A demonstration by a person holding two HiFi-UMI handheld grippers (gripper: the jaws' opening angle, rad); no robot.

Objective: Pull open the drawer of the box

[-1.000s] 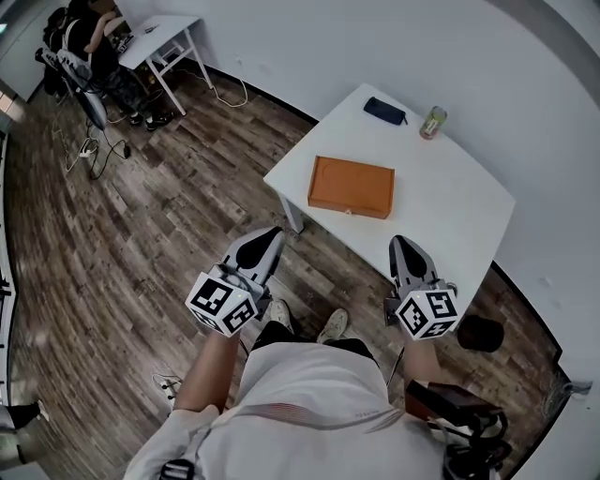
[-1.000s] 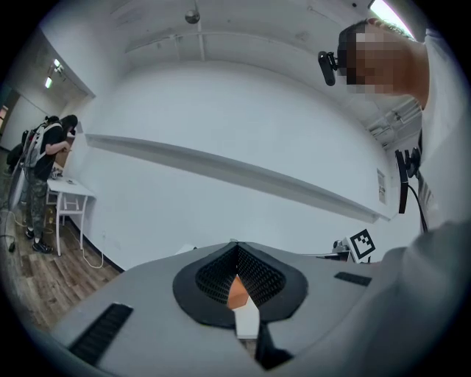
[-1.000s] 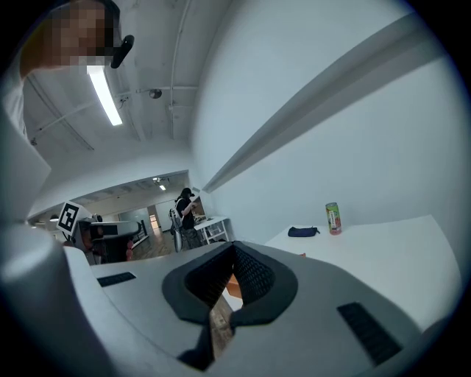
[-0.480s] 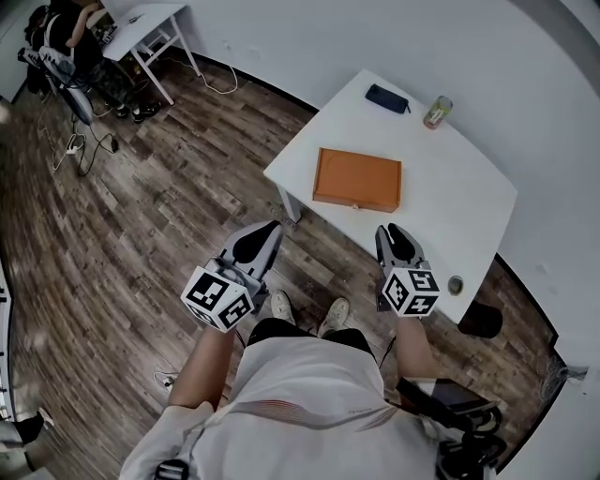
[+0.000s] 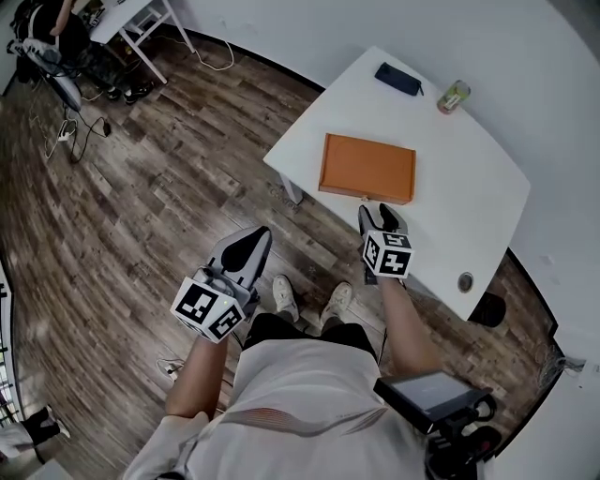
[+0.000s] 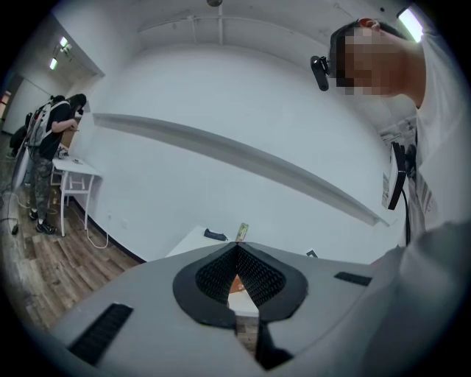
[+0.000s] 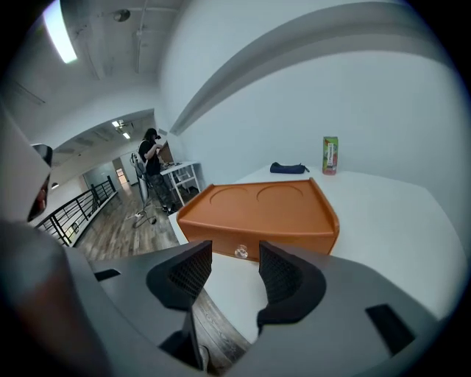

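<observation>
A flat orange box [image 5: 367,169] lies on the white table [image 5: 450,202], its drawer front with a small clear knob [image 7: 241,252] facing me. The drawer looks closed. My right gripper [image 5: 380,216] hovers at the table's near edge, just short of the box front. Its jaws are opening and nothing is between them; in the right gripper view [image 7: 235,266] the knob shows a little way ahead, in line with the gap. My left gripper [image 5: 242,251] hangs low over the wooden floor, left of the table, with its pads [image 6: 254,274] meeting at the tips.
A dark pouch [image 5: 397,79] and a drink can [image 5: 454,97] sit at the table's far side. A small round object [image 5: 466,281] lies near the front right edge. A second desk [image 5: 127,14] with a person stands far left.
My right gripper has moved forward to the table edge near the box front, and its jaws have gone from shut to wide apart. The left gripper has dropped slightly.
</observation>
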